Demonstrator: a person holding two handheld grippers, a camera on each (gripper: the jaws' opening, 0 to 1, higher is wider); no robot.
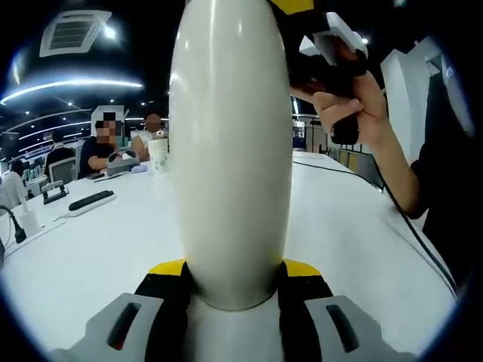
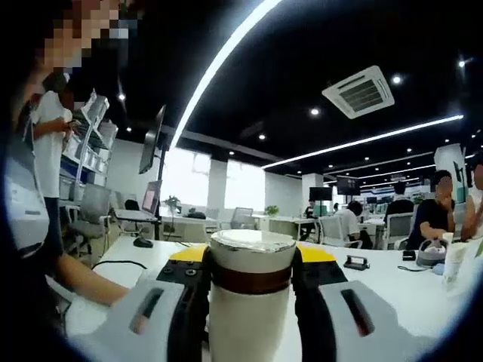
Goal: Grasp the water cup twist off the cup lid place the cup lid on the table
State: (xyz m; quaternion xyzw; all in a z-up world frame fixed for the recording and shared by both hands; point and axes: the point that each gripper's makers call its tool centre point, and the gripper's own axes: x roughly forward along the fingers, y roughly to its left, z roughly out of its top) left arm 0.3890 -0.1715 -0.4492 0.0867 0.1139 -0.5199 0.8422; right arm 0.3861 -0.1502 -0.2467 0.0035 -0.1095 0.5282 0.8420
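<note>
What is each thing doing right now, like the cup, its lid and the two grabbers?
water cup: upright, held off the table, body clamped.
cup lid: at the cup's top, clamped; whether it is twisted loose cannot be told.
left gripper: shut on the cup body.
right gripper: shut on the lid end.
person's hand: holding the right gripper's handle.
table: white, lid not on it yet.

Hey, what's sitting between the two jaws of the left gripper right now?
In the left gripper view, the white water cup stands clamped between the left gripper's yellow-tipped jaws, touching both.
</note>
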